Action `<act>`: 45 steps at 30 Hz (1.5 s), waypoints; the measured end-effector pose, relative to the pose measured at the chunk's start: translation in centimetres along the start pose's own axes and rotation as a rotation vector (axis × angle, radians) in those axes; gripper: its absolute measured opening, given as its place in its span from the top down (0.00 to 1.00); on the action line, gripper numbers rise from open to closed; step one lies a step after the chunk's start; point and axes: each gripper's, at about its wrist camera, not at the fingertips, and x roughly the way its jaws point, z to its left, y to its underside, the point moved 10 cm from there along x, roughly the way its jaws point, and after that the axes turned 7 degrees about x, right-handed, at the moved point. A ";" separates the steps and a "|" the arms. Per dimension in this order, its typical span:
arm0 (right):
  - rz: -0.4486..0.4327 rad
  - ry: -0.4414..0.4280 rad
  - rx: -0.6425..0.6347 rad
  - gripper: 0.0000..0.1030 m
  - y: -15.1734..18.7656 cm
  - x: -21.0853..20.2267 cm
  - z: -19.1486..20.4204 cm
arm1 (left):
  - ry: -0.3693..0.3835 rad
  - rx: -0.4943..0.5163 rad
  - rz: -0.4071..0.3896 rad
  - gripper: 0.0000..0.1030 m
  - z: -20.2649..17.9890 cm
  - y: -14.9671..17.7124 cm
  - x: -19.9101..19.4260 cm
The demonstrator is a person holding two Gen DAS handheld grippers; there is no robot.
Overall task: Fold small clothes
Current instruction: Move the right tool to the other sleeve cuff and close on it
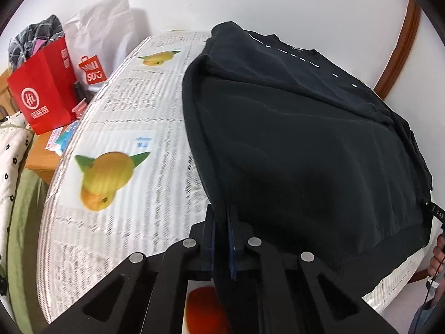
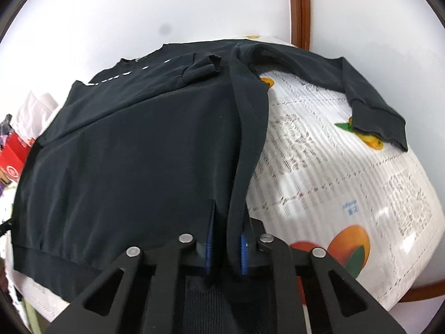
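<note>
A black sweatshirt (image 1: 300, 139) lies spread on a round table covered by a white cloth with fruit prints (image 1: 116, 150). My left gripper (image 1: 221, 214) is shut on the sweatshirt's left side edge near the hem. In the right wrist view the sweatshirt (image 2: 133, 150) fills the left half. My right gripper (image 2: 226, 222) is shut on its right side edge, which is lifted into a ridge. One sleeve (image 2: 370, 103) stretches out to the right over the cloth. The other sleeve's cuff (image 2: 203, 68) lies folded across the chest.
A red paper bag (image 1: 44, 89) and a white shopping bag (image 1: 97, 47) stand on a wooden surface left of the table. A quilted cloth (image 1: 11, 161) hangs at the far left. A white wall and a brown door frame (image 2: 299, 8) stand behind the table.
</note>
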 end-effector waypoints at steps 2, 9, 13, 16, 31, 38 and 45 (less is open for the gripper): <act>0.005 -0.002 -0.019 0.88 0.5 -0.3 0.5 | -0.003 -0.017 0.008 0.93 0.7 0.6 -0.5; 0.019 0.005 -0.065 0.88 2.7 -1.3 1.6 | -0.006 -0.036 0.017 0.93 1.8 2.8 -1.5; 0.021 0.042 -0.098 0.78 2.4 -1.4 1.6 | -0.004 -0.018 0.012 0.87 1.5 2.5 -1.6; -0.017 0.025 -0.120 0.73 1.1 -2.3 1.8 | -0.003 -0.029 -0.003 0.72 1.5 1.9 -2.2; -0.149 0.312 0.074 0.41 -10.7 -1.1 -15.2 | -0.064 -0.011 -0.074 0.42 -1.0 -7.5 -0.3; -0.095 0.303 0.145 0.36 -12.4 3.3 -18.8 | -0.087 -0.001 -0.037 0.42 -2.0 -9.4 2.3; -0.095 0.367 0.129 0.53 -14.0 6.1 -19.1 | -0.085 -0.024 0.001 0.42 -2.3 -9.7 4.2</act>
